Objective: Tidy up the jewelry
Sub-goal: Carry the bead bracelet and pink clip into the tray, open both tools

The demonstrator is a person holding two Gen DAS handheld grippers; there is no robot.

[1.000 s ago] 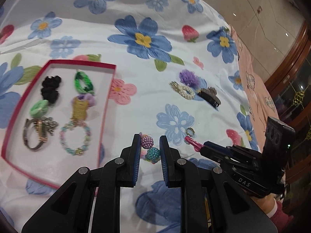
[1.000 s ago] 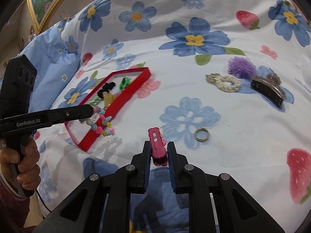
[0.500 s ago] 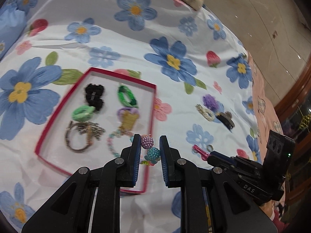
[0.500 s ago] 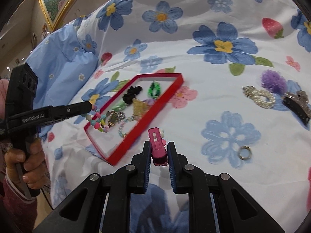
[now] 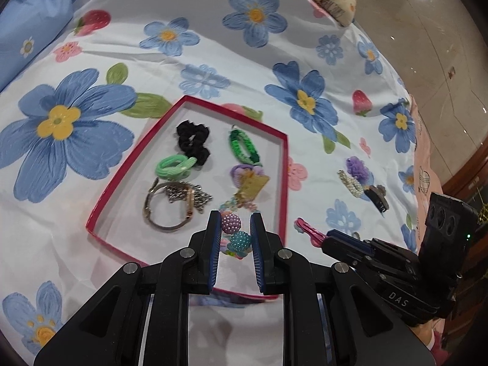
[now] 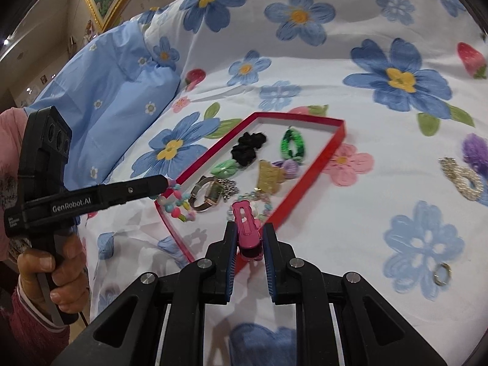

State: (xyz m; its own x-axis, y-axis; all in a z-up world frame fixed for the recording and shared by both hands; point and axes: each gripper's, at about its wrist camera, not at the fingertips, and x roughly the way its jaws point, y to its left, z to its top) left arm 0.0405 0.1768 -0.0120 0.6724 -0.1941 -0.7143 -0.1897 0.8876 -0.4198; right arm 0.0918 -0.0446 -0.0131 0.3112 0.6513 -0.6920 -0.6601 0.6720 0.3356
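On my left gripper [image 6: 164, 183] I can read "GenRobot.AI" along the side; its jaws are narrowed onto a beaded bracelet [image 5: 233, 233] with one purple and one teal ball bead between the pads, hanging over the near edge of the red tray [image 5: 285, 183]. In the tray I count six pieces: one black scrunchie [image 5: 192, 140], one pale green hair tie [image 5: 175, 167], one watch [image 5: 177, 204], one green braided band [image 5: 242, 148], one purple tie with a gold clip [image 5: 248, 180], and one pastel bead bracelet [image 6: 251, 201]. My right gripper [image 6: 249, 244], marked "DAS" on its body, is clamped on one pink hair clip [image 6: 246, 228] at the tray's near right edge. Further right on the flowered bedspread [image 6: 335, 61] lie one purple pom [image 5: 357, 167], one pearl piece [image 5: 350, 183], one dark claw clip [image 5: 376, 198] and one ring [image 6: 442, 273].
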